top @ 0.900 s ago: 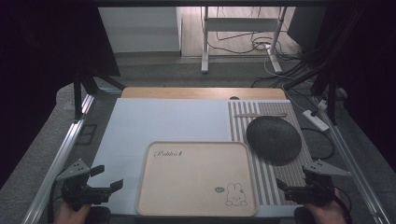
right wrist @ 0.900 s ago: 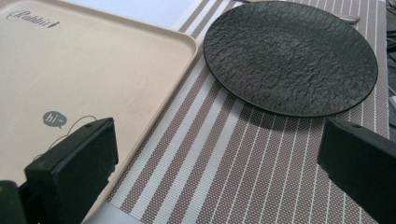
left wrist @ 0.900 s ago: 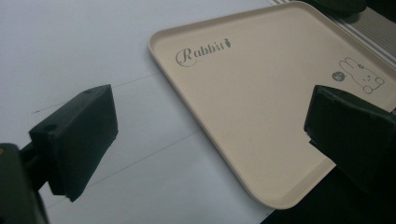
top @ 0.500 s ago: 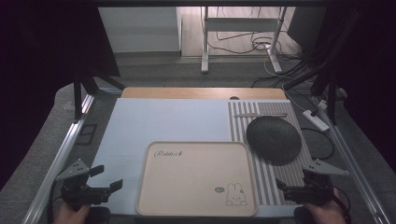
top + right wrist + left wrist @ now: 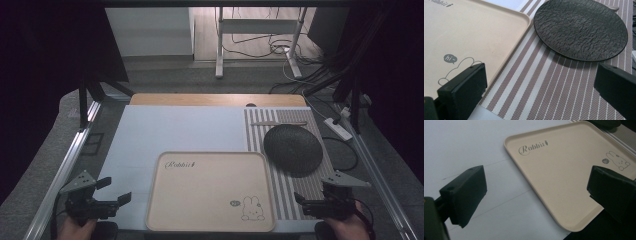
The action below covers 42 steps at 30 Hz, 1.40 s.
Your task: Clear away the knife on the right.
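Nearest the person, the left gripper hangs with jaws spread wide and empty beside the beige tray, which lies flat on the pale mat at the table's front edge. It looks stiff, light and smooth, probably slippery; its raised rim seems the best place to pinch. The right gripper, likewise open and empty, sits past the tray's right edge over the striped placemat. Its own view reveals the black plate's rough, crinkled surface, which the high view blurs.

the black plate is cut off by the left gripper view's top edge.
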Tool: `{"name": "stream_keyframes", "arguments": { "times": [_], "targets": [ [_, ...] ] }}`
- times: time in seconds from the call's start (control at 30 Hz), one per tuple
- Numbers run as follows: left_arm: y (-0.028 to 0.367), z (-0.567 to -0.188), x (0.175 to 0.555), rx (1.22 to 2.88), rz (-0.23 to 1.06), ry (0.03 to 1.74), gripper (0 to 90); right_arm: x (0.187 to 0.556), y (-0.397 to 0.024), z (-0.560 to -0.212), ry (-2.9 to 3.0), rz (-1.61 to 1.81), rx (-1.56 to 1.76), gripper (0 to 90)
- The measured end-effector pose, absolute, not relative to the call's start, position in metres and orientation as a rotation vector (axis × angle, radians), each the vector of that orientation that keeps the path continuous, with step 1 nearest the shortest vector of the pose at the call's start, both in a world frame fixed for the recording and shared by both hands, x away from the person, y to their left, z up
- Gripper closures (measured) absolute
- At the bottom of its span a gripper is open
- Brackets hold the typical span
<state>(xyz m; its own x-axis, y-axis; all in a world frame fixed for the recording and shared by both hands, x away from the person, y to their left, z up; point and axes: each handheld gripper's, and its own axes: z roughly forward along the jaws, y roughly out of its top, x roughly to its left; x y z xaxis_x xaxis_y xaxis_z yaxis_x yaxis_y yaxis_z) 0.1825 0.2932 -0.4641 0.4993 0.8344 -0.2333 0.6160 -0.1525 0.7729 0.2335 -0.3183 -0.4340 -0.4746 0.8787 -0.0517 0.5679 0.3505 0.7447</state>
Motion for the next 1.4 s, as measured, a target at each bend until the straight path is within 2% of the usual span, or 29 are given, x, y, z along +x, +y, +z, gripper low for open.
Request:
{"name": "stream_keyframes", "arguments": {
  "times": [0.73, 1.4],
  "targets": [
    [0.293, -0.464, 0.184, 1.873, 0.307, 1.210, 3.5, 0.243, -0.313, -0.432, 2.186, 0.940, 1.206, 0.0],
    [0.293, -0.465, 0.185, 1.868, 0.297, 1.214, 3.5, 0.280, -0.310, -0.438, 2.224, 0.975, 1.206, 0.0]
  ]
}}
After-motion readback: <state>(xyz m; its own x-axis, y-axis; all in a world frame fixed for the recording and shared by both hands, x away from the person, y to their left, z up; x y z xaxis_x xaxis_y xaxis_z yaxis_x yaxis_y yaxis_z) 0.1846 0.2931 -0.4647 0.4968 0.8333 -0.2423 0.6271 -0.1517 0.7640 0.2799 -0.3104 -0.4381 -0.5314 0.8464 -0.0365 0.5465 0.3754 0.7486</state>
